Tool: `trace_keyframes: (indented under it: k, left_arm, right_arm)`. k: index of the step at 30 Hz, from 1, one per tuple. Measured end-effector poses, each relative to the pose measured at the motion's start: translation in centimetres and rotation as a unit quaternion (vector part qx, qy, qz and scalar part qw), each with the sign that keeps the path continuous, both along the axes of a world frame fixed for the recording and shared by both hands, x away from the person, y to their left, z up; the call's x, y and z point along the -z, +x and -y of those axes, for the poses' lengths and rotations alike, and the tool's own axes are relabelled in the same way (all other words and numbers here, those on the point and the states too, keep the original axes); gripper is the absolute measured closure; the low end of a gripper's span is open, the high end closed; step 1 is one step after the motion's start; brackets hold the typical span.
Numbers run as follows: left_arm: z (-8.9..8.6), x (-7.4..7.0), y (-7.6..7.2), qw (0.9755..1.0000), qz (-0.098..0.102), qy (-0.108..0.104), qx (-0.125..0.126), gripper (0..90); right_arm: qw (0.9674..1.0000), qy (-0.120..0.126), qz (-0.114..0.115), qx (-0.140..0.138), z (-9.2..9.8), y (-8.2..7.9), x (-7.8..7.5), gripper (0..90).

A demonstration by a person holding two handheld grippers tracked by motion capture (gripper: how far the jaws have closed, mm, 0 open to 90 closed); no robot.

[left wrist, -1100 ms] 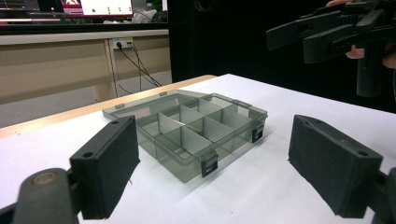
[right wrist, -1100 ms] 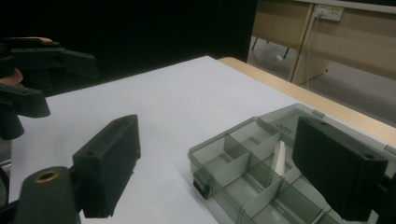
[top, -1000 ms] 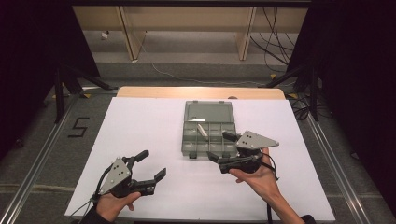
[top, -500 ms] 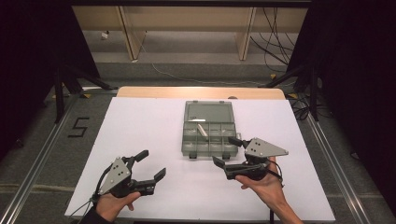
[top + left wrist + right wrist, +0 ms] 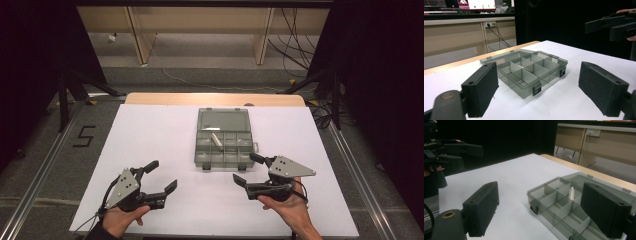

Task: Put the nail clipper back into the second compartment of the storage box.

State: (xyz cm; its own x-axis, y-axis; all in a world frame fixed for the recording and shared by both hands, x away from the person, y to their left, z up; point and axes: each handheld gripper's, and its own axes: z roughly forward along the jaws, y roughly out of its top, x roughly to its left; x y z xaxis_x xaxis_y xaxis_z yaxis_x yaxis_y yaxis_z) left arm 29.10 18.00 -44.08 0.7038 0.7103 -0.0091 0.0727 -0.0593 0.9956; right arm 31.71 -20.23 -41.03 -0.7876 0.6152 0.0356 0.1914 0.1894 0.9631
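One gripper, the right gripper (image 5: 248,169), has withdrawn from box (image 5: 223,145).

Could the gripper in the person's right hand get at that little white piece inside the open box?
Probably yes. The right gripper is open near the box, whose lid lies back, so nothing covers the white piece; the compartment walls look tight.
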Motion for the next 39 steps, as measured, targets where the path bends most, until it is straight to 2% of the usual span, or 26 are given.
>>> trace_keyframes:
  k: [1,2,3,5,9,11,12,16,18,19,20,24,26,28,29,30,31,32,33,34,39]
  left_arm:
    - [0.0,0.0,0.0,1.0000,0.000,0.000,0.000,15.7]
    - [0.0,0.0,0.0,1.0000,0.000,0.001,0.001,15.7]
    - [0.0,0.0,0.0,1.0000,0.000,0.001,0.001,15.7]
    - [0.0,0.0,0.0,1.0000,-0.001,0.000,0.001,15.7]
    - [0.1,0.0,-0.1,1.0000,-0.004,-0.003,0.000,15.7]
    - [0.0,0.0,-0.1,1.0000,-0.002,-0.003,-0.001,15.7]
    - [0.0,0.0,-0.1,1.0000,-0.001,-0.003,-0.001,15.7]
    - [0.1,0.0,-0.1,1.0000,-0.003,-0.003,0.000,15.7]
    - [0.0,0.0,-0.1,1.0000,-0.003,-0.003,0.000,15.7]
    - [0.0,0.0,-0.1,1.0000,-0.003,-0.002,-0.001,15.7]
    - [0.0,0.0,-0.1,1.0000,-0.003,-0.003,-0.001,15.7]
    - [0.1,0.0,-0.1,1.0000,-0.003,-0.003,0.000,15.7]
    - [0.0,0.0,-0.1,1.0000,-0.003,-0.003,0.000,15.7]
    - [0.0,0.0,-0.1,1.0000,-0.002,-0.003,-0.001,15.7]
    - [0.0,0.0,-0.1,1.0000,-0.002,-0.003,-0.001,15.7]
    - [0.0,0.0,-0.1,1.0000,-0.003,-0.003,-0.001,15.7]
    - [0.1,0.0,-0.1,1.0000,-0.003,-0.003,0.000,15.7]
    - [0.1,0.0,-0.1,1.0000,-0.004,-0.004,0.000,15.7]
    - [0.1,0.0,-0.1,1.0000,-0.004,-0.003,0.000,15.7]
    - [0.1,0.0,-0.1,1.0000,-0.004,-0.003,0.000,15.7]
    - [0.1,0.0,-0.1,1.0000,-0.004,-0.003,0.000,15.7]
  right_arm:
    - [1.0000,0.001,0.001,0.001,0.1,-0.1,0.2,16.1]
    - [0.9999,-0.001,0.012,0.000,0.2,0.0,0.3,16.1]
    - [1.0000,0.003,0.001,0.004,0.3,-0.3,0.5,16.1]
    - [1.0000,0.002,-0.002,0.004,0.4,-0.5,0.6,16.1]
    - [0.9999,0.005,0.010,0.003,0.7,-0.8,0.8,15.9]
    - [0.9999,0.012,-0.001,0.003,0.7,-1.1,0.9,16.0]
    - [1.0000,0.004,-0.001,0.006,0.9,-1.2,0.9,16.0]
    - [0.9999,0.014,0.003,0.004,1.0,-1.5,1.0,15.8]
    - [0.9998,0.004,0.014,0.010,1.2,-1.6,1.1,15.8]
    - [0.9999,0.005,0.004,0.008,1.2,-1.8,1.1,15.8]
    - [0.9998,0.007,0.017,0.007,1.3,-1.7,1.2,15.8]
    - [0.9999,0.007,0.004,0.007,1.5,-2.1,1.5,15.8]
    - [0.9999,0.010,0.004,0.011,1.5,-2.3,1.6,15.8]
    - [0.9998,0.007,0.017,0.011,1.5,-2.3,1.7,15.8]
    - [0.9999,0.006,0.002,0.008,1.5,-2.5,1.7,15.8]
    - [0.9999,0.004,0.002,0.009,1.6,-2.6,1.7,15.8]
    - [0.9997,0.006,0.021,0.013,1.6,-2.4,1.7,15.8]
    - [0.9999,0.011,0.005,0.012,1.6,-2.6,1.8,15.7]
    - [0.9999,0.006,0.009,0.012,1.7,-2.6,1.8,15.7]
    - [0.9999,0.000,0.002,0.016,1.8,-2.7,1.7,15.7]
    - [0.9998,0.003,0.008,0.020,1.7,-2.6,1.8,15.7]
